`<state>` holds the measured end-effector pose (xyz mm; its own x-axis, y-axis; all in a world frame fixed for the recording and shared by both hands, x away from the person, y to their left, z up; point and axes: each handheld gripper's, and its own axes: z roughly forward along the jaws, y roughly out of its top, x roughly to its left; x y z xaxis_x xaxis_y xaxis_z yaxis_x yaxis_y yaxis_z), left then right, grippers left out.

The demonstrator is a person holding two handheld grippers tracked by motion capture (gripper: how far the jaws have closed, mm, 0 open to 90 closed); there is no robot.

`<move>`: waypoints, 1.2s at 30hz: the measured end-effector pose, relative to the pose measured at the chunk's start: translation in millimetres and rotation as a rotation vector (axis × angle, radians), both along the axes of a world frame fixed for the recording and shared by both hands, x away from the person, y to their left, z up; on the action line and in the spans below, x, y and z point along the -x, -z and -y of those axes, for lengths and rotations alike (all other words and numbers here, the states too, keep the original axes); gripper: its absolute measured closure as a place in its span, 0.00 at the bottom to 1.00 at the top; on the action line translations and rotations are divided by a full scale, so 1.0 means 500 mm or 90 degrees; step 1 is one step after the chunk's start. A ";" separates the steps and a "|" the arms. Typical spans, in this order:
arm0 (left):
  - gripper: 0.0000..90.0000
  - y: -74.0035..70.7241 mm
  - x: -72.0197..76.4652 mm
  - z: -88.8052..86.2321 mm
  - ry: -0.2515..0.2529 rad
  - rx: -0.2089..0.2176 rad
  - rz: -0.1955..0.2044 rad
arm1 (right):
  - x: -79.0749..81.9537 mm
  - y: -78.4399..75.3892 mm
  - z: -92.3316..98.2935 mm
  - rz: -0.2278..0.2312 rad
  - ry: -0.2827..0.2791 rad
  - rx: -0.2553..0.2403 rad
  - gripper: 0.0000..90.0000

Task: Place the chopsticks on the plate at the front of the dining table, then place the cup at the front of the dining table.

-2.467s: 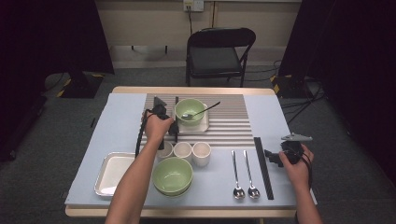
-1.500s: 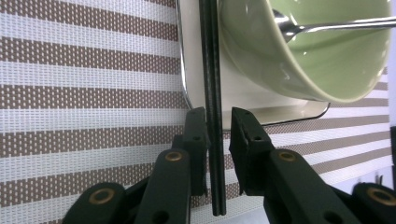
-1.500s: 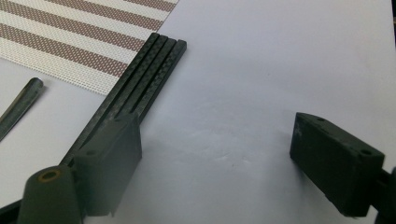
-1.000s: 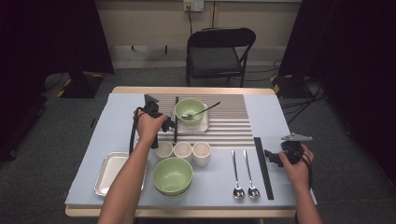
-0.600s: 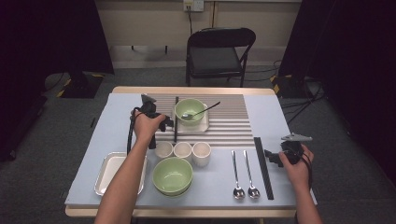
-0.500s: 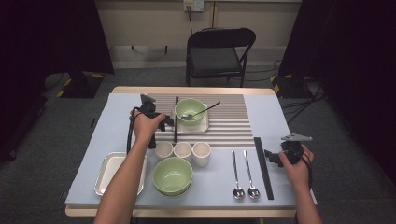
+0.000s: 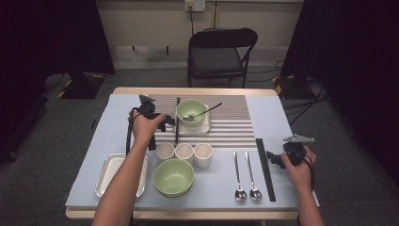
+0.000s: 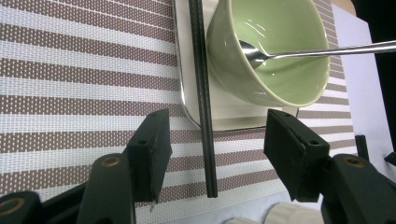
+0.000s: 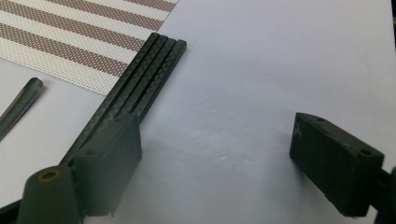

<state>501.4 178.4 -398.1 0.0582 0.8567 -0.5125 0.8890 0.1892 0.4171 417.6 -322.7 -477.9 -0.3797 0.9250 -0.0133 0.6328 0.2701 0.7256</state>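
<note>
Bright overhead light, dark bkgd

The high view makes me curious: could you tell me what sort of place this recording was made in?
Probably a staged recording room, not a home dining room: one table set with tableware stands on grey carpet, dark curtains hang at both sides, and a lone black folding chair faces a bare wall.

The high view looks forward and down over the whole surface (image 7: 117, 117). The left gripper view sits close above the striped mat (image 8: 70, 70), which the high view also shows.
</note>
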 end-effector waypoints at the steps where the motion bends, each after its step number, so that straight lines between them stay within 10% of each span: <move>1: 0.46 -0.001 0.001 -0.001 0.002 0.004 0.000 | 0.000 0.000 0.000 0.000 -0.001 0.000 0.17; 36: 0.45 -0.008 0.026 -0.045 -0.006 0.001 0.000 | 0.000 0.000 0.000 0.000 0.001 -0.001 0.17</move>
